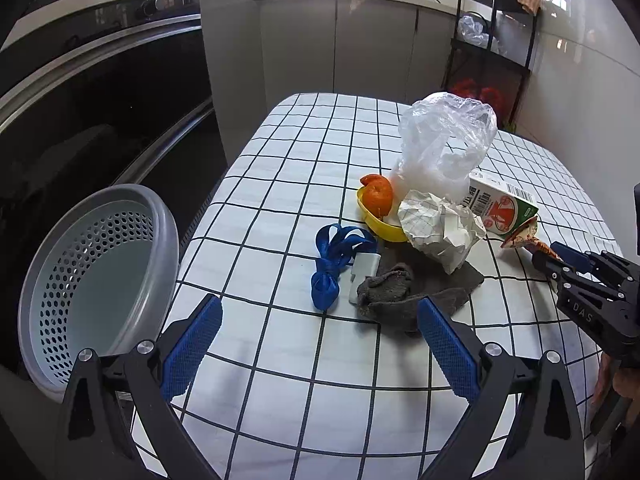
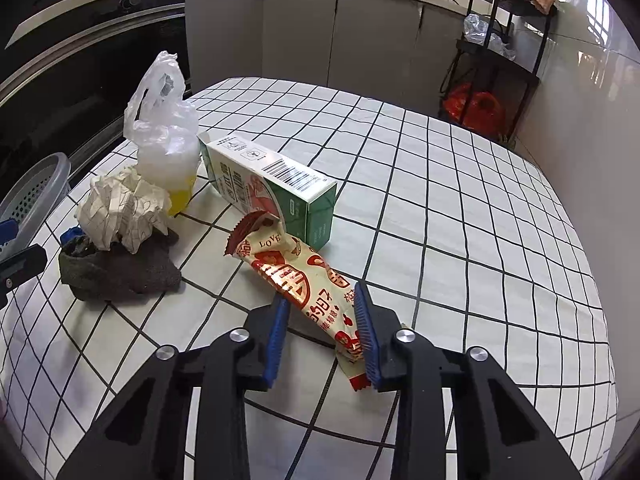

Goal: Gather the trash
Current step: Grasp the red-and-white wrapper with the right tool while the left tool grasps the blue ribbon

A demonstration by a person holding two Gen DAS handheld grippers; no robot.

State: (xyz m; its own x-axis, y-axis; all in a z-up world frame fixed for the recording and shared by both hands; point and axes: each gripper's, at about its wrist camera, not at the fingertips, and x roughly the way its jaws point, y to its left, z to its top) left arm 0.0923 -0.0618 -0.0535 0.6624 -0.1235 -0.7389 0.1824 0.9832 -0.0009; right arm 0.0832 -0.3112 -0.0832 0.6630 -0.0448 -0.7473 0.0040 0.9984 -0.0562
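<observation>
A pile of trash lies on the checked table (image 1: 280, 184): a red-and-cream snack wrapper (image 2: 304, 280), a green-and-white carton (image 2: 272, 184), crumpled paper (image 1: 438, 228), a clear plastic bag (image 1: 444, 144), orange peel (image 1: 378, 196) in a yellow lid (image 1: 384, 228), a grey cloth (image 1: 404, 292) and a blue lanyard (image 1: 332, 264). My right gripper (image 2: 322, 300) has its blue pads on both sides of the wrapper's near end, jaws narrowed around it. My left gripper (image 1: 320, 312) is open and empty above the table, just short of the cloth and lanyard.
A grey perforated basket (image 1: 96, 280) sits at the table's left edge, also in the right wrist view (image 2: 36, 192). A dark oven front (image 1: 100, 92) and cabinets stand behind. A black shelf rack (image 2: 500, 64) stands at the far right by the wall.
</observation>
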